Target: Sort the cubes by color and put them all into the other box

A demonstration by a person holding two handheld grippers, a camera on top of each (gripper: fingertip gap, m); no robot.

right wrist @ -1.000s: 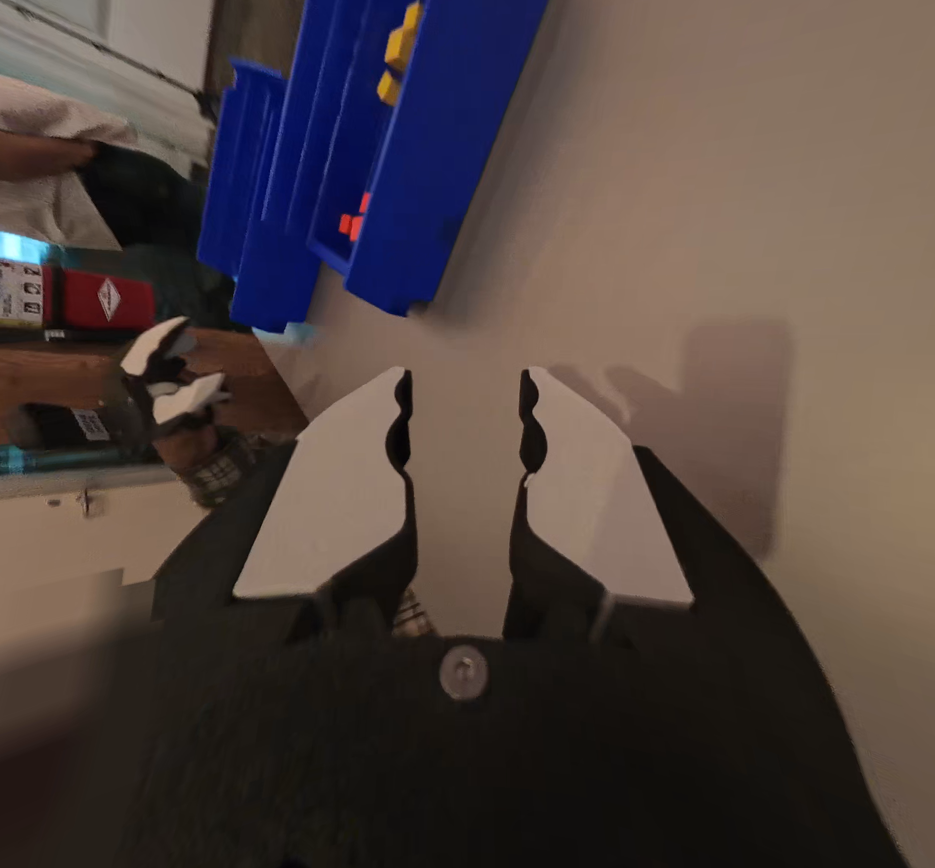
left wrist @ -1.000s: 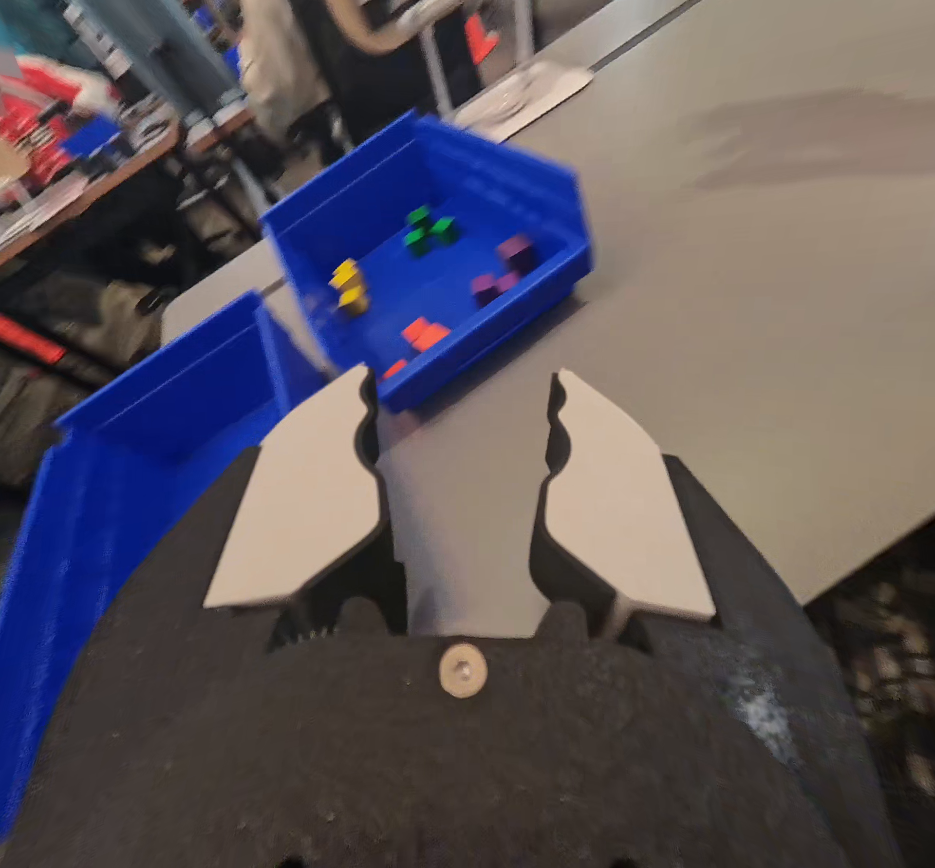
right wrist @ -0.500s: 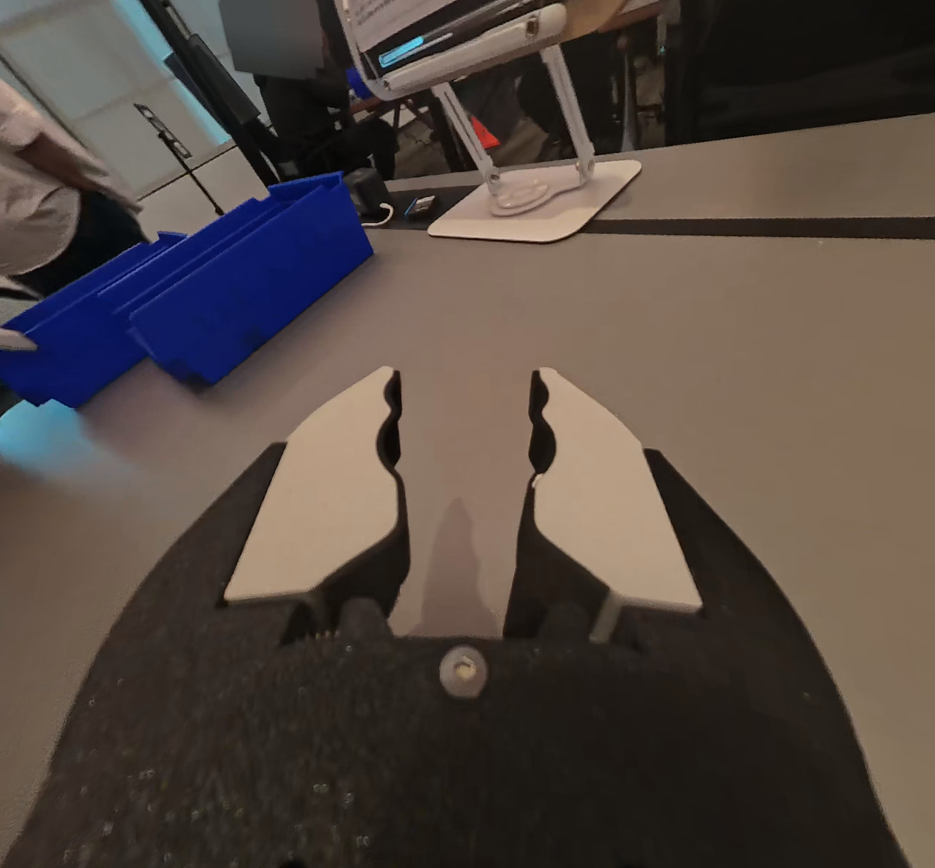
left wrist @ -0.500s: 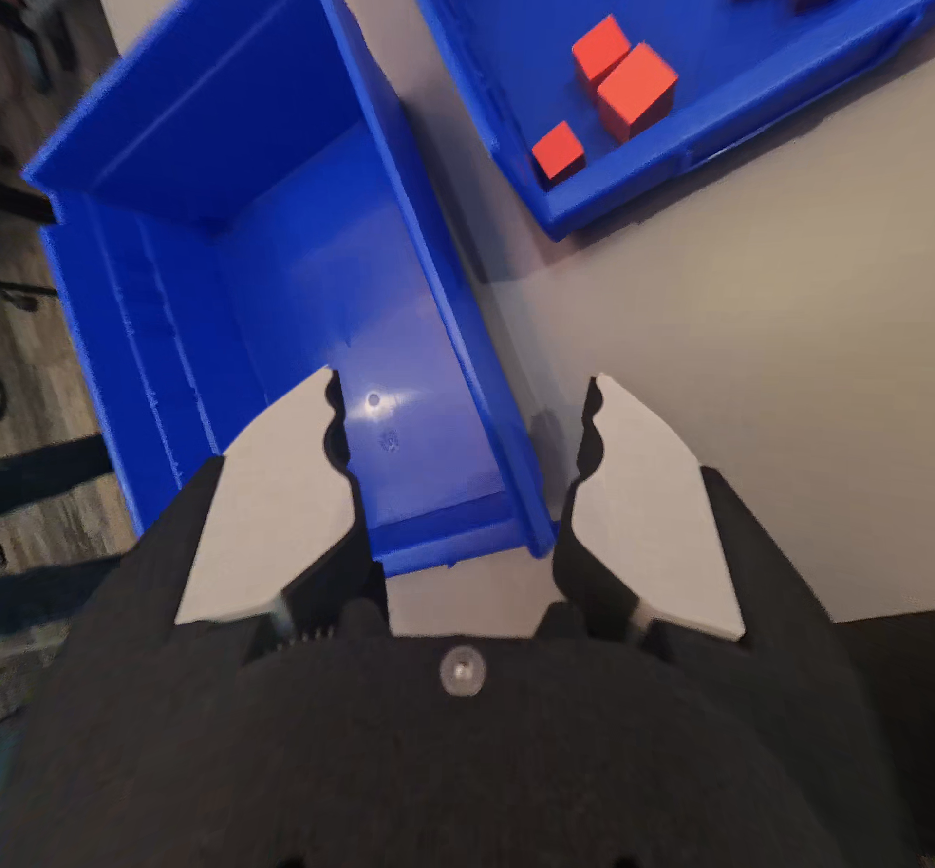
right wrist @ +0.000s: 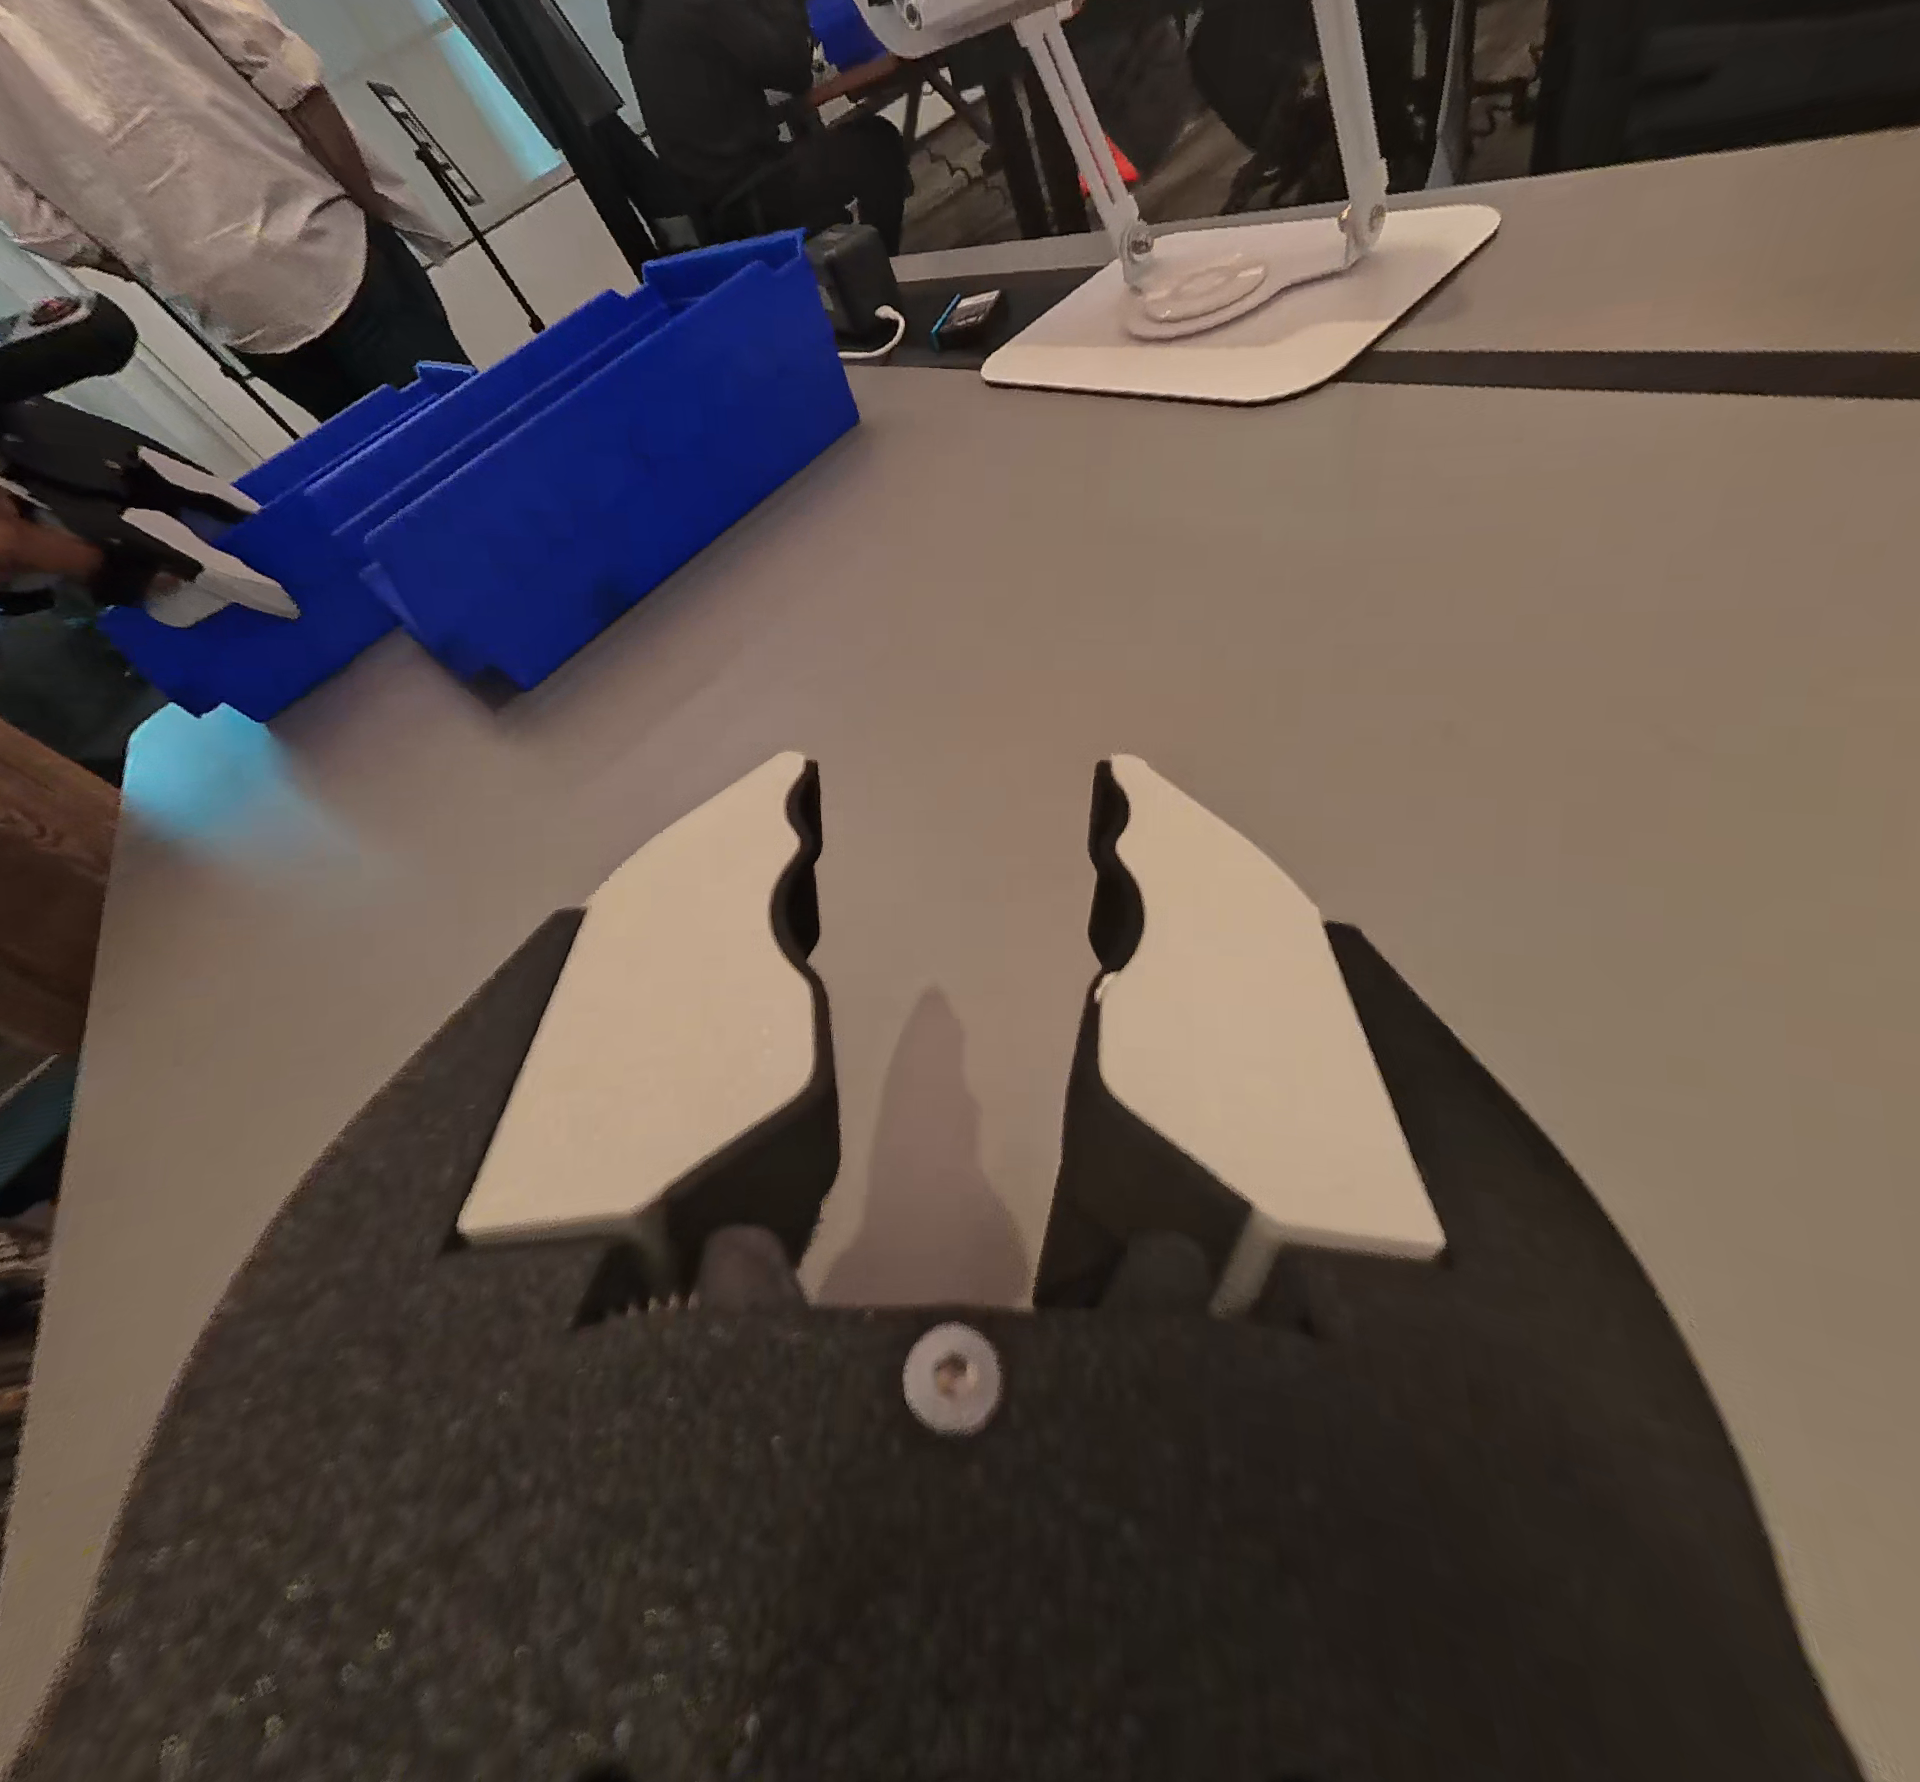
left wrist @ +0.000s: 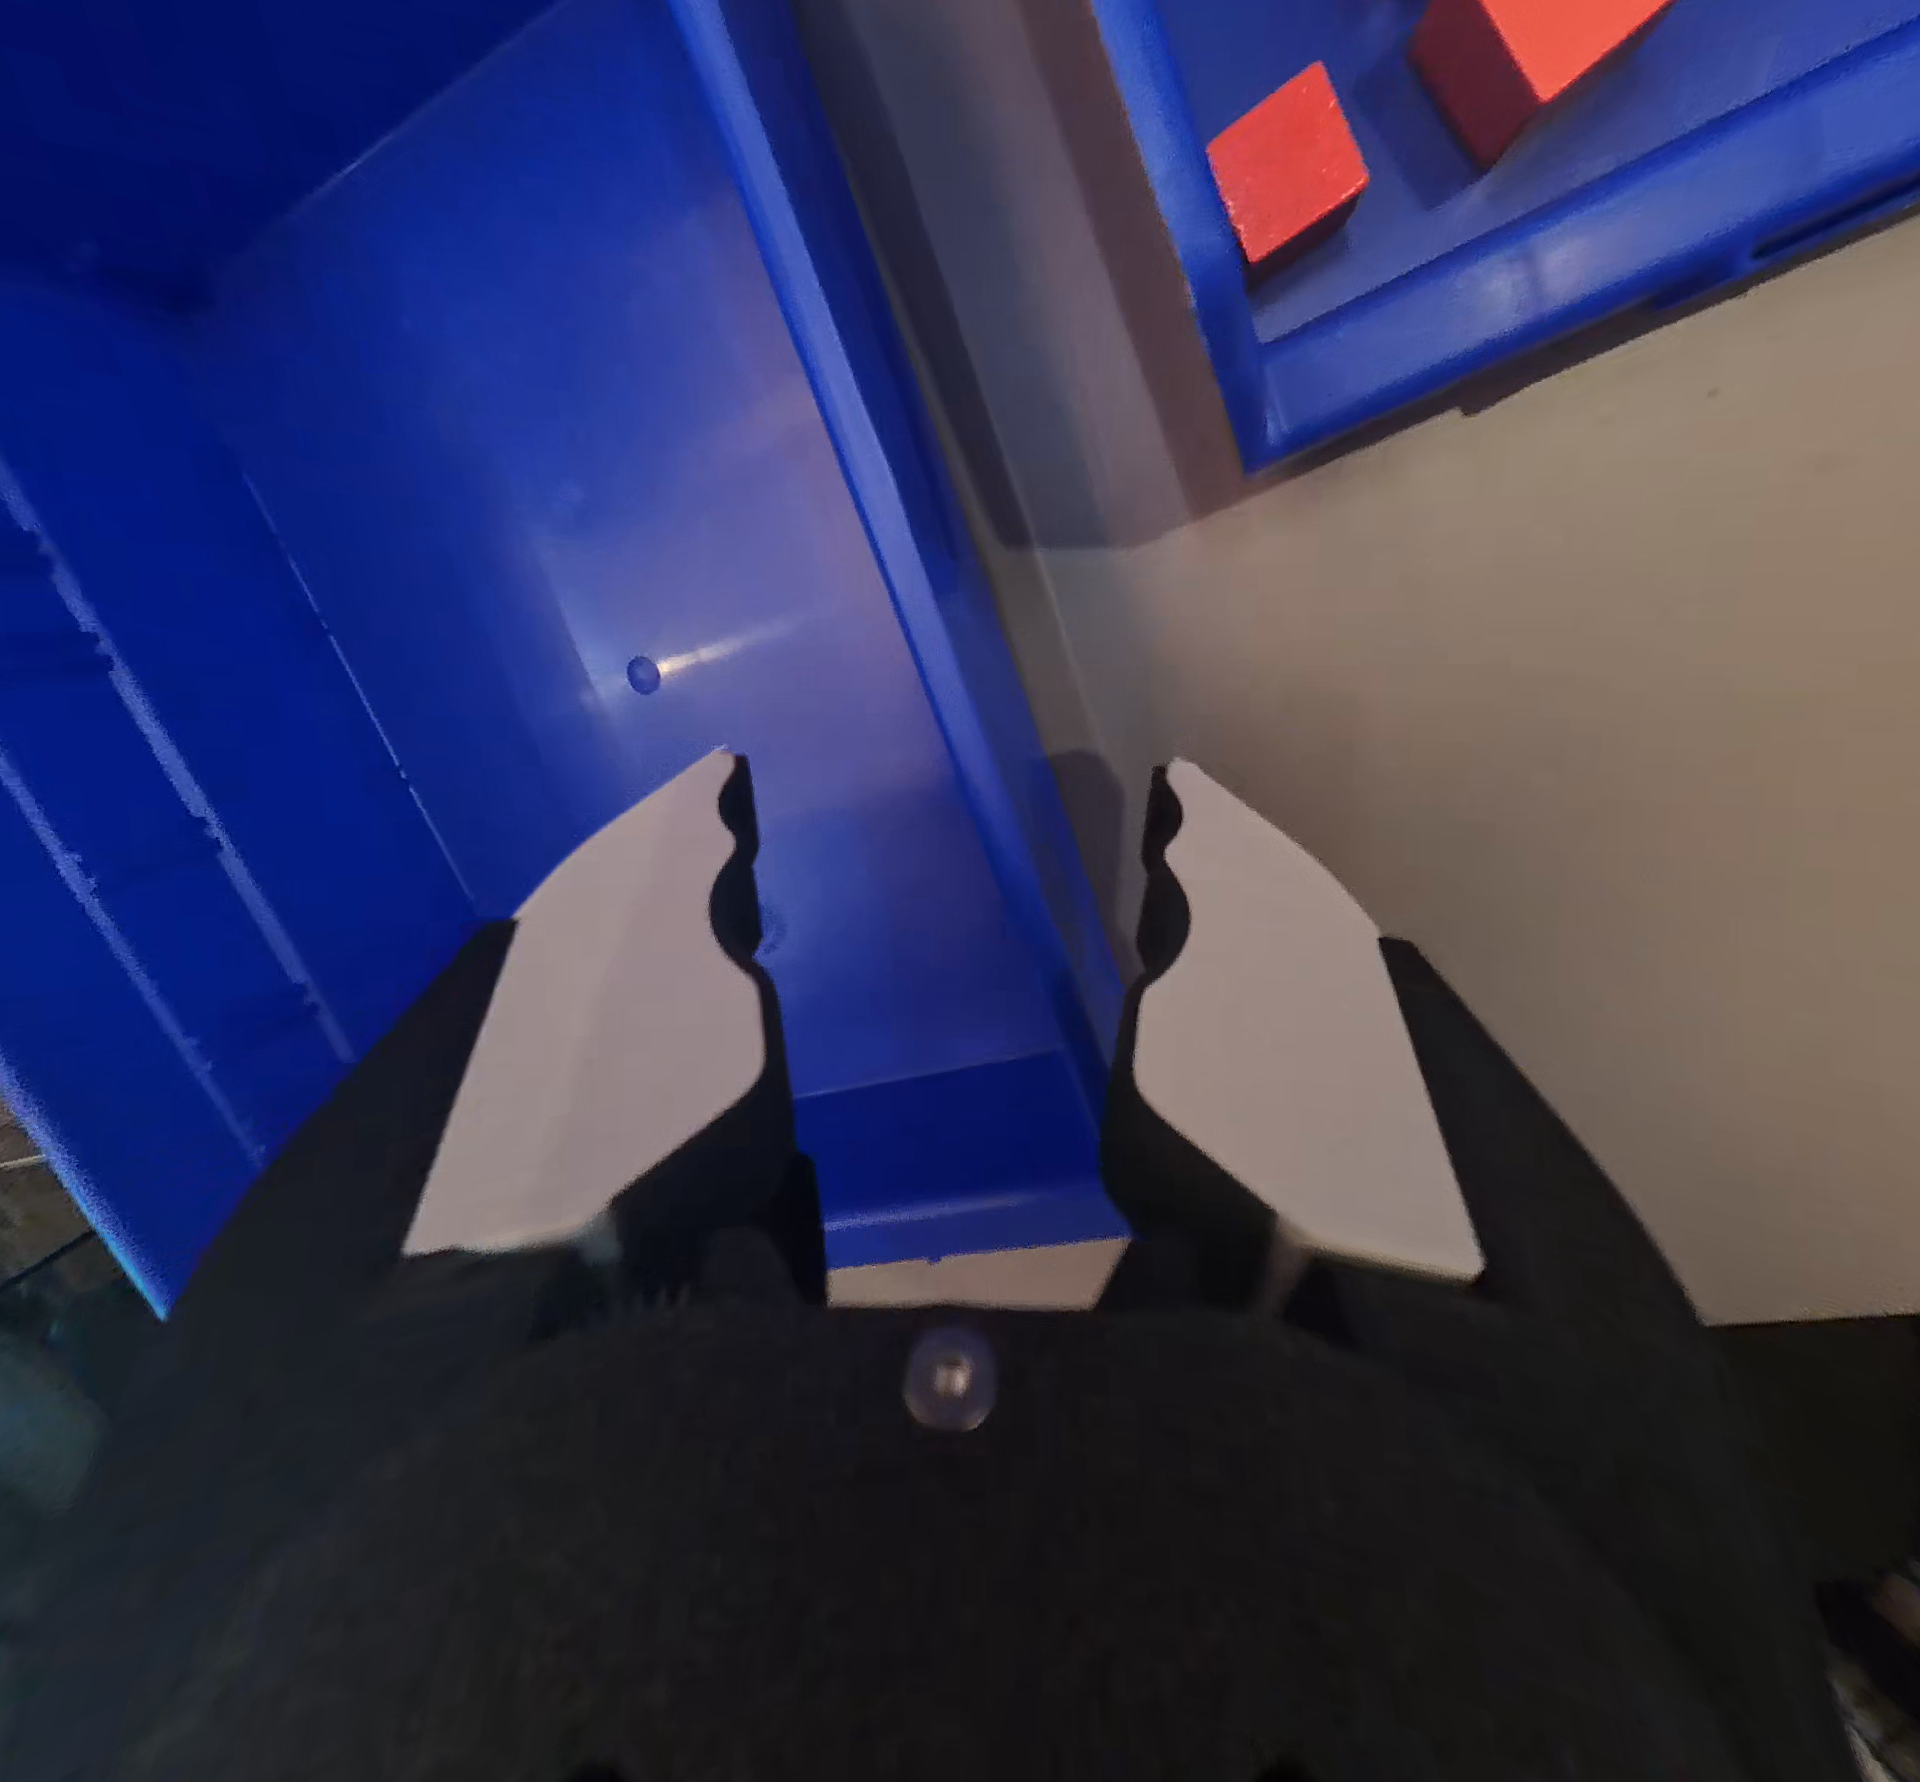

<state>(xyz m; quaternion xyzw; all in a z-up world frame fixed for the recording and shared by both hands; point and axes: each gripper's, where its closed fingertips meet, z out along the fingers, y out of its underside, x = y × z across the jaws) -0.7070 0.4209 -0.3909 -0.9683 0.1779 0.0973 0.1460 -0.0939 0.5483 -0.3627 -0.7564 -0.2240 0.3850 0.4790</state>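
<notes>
The left tool (left wrist: pixel 945 776) hangs spread and empty over the near right corner of the empty blue box (left wrist: pixel 499 506), one finger above the box floor and the other outside its right wall, over the grey surface (left wrist: pixel 1455 693). Beyond a narrow gap lies the second blue box (left wrist: pixel 1382 361), holding red cubes near its front corner: a small one (left wrist: pixel 1288 158) closest to the wall and a larger one (left wrist: pixel 1558 7) just behind it. The other cubes are out of frame.

The right tool (right wrist: pixel 954 776) is also spread and empty, low over bare surface, well apart from both boxes. From its view the two boxes stand side by side to the far left, with the left tool (right wrist: pixel 223 537) at the near end of the outer one. Farther back a white stand (right wrist: pixel 1247 319) rests on the surface, and people stand in the background.
</notes>
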